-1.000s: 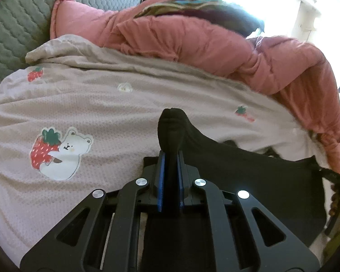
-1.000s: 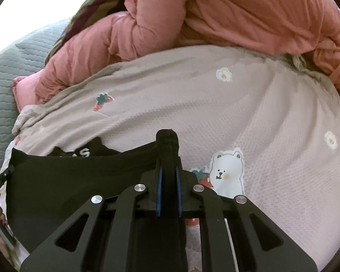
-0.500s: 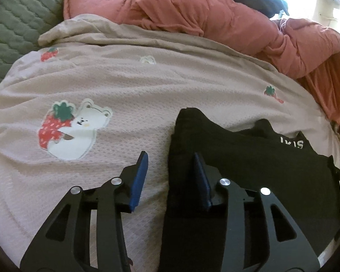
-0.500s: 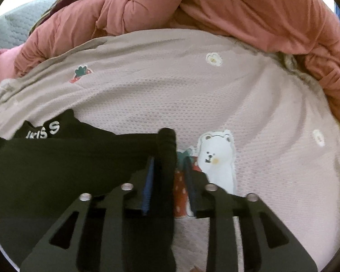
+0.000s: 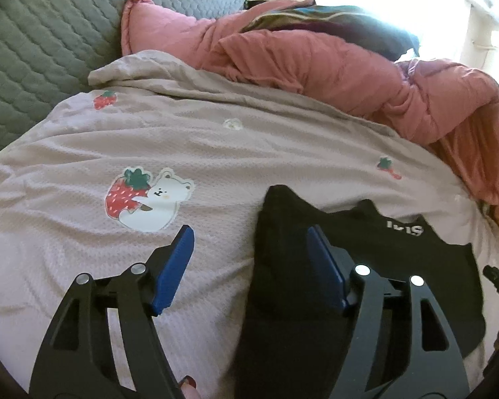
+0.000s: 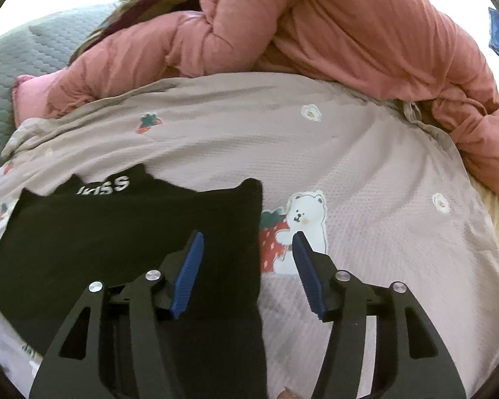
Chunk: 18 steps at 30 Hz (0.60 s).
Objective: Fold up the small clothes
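On the pink bear-print blanket (image 5: pixel 216 153) lies the small black cloth garment (image 6: pixel 123 232), laid flat for folding; left gripper (image 5: pixel 249 249) and right gripper (image 6: pixel 246 252) gape wide, holding nothing.

Bed covered by beige printed sheet (image 5: pixel 216 139). Pink duvet (image 5: pixel 349 76) bunched at 12 to 2 o'clock. Grey quilted cover (image 5: pixel 40 50) at 10 o'clock. Overexposed daylight at 1 o'clock.

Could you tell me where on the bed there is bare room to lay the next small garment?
Free: the printed sheet between the black garment and the pink duvet, and around the bear print. Crowded: the duvet heap behind.
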Each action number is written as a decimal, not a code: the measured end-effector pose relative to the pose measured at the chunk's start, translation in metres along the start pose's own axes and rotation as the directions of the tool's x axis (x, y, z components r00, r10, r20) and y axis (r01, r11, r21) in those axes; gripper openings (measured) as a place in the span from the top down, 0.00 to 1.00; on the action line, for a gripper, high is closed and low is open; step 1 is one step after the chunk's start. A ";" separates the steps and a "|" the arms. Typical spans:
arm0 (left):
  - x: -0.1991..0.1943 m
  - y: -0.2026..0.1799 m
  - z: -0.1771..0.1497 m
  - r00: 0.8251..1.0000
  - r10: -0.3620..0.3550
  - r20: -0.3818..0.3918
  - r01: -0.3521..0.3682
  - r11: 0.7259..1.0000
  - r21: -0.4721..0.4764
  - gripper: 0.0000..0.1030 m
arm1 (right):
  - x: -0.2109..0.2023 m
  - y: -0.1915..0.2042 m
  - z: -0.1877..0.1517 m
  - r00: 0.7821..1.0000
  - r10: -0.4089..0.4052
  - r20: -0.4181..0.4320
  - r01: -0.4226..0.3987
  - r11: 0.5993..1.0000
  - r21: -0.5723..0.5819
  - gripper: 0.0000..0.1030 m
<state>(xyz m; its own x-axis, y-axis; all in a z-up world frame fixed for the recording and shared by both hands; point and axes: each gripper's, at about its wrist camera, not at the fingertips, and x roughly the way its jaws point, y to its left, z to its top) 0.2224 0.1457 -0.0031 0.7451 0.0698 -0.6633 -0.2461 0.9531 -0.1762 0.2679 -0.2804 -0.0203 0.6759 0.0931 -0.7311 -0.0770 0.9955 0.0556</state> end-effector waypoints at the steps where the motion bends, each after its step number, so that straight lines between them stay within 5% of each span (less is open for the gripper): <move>1: -0.003 -0.002 0.000 1.000 -0.001 0.005 0.001 1.000 0.006 0.34 | -0.005 0.001 -0.002 1.000 0.009 0.004 -0.009 1.000 -0.002 0.44; 7: -0.024 -0.020 -0.003 0.999 -0.027 0.044 0.024 0.998 0.051 0.20 | -0.028 0.010 -0.010 0.998 0.062 0.021 -0.062 0.998 -0.023 0.39; 18: -0.038 -0.048 -0.035 0.996 -0.087 0.020 0.083 0.987 0.139 0.19 | -0.049 0.037 -0.033 0.993 0.121 0.010 -0.119 0.987 -0.106 0.39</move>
<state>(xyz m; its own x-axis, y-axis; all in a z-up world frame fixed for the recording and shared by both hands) 0.1842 0.0867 0.0048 0.7760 -0.0072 -0.6307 -0.0948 0.9872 -0.1280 0.2082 -0.2484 -0.0048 0.6690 0.2132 -0.7121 -0.2345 0.9696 0.0700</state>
